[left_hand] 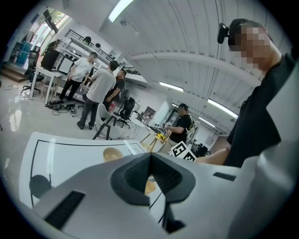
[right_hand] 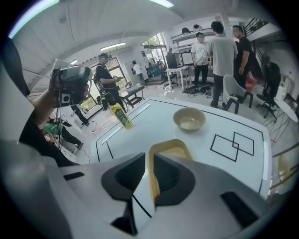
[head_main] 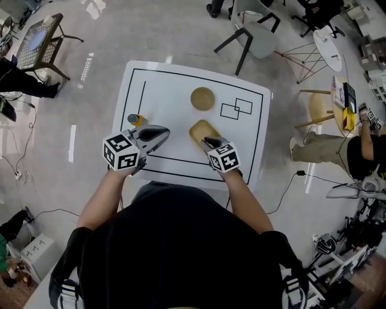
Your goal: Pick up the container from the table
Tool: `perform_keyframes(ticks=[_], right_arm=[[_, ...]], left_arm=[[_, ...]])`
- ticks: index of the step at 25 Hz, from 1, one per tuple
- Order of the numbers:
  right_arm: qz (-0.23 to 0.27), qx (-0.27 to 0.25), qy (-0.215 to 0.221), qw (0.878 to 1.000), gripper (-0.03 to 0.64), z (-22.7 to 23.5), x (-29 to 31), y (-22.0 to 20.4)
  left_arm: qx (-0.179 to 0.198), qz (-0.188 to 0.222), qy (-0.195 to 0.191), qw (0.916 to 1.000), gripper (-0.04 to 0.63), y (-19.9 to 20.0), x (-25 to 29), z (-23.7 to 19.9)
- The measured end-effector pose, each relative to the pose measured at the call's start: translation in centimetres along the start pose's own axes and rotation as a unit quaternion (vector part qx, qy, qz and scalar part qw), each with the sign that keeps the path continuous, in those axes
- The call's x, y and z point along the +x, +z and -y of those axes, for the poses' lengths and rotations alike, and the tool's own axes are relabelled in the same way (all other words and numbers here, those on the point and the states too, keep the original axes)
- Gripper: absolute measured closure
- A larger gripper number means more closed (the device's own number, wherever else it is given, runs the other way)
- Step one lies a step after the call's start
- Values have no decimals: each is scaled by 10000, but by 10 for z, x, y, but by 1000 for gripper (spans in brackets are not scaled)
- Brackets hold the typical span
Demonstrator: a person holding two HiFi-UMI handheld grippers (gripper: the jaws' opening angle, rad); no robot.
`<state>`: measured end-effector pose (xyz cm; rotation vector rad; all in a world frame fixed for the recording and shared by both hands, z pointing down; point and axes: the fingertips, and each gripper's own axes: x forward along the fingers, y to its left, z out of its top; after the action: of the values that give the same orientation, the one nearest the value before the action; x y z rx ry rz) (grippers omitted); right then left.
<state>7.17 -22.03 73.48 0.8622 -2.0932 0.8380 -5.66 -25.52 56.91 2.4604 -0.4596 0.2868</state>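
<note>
The right gripper (head_main: 208,142) is straddling the near wall of the yellow rectangular plastic container (head_main: 202,128), jaws narrowly apart (not pinching); the left gripper (head_main: 165,132) is hovering, jaws together.

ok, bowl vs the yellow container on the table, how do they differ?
The bowl is round; the container is a rounded rectangle. The bowl stands free farther out; the container sits closer in, one wall between the open jaws of the right tool. Both are tan, open-topped and upright on the white table.

Grey glossy floor (head_main: 181,30), white table (head_main: 163,96), grey chair (head_main: 260,41), ceiling strip lights (left_hand: 120,9).
</note>
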Motion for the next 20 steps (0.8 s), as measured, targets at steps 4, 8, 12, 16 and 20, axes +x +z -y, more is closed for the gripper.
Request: perform_keyframes(ticks=[4,8,12,16,20], right_arm=[[-72,34,42,10000,552,1,8,-5],[-192,20,91,9998,548,-1,19,-11],[-330,8,157,9993,539,-2,28,-18],[-470,3,225,9986,528,-5,36,-25],[-579,-67,235,9980,525,-5,44,-31]], left_arm=[[-32,-59,-39,10000,588,-3,5,-5],[-39,-112,-74,9999,588,-5,7,-8],[-78,-156,-94,9998,588,-7,11,-13],[-114,-184,-129,9997,588,-8,15,-17],[-155,-218,-158,9995,588,-11,18,-19]])
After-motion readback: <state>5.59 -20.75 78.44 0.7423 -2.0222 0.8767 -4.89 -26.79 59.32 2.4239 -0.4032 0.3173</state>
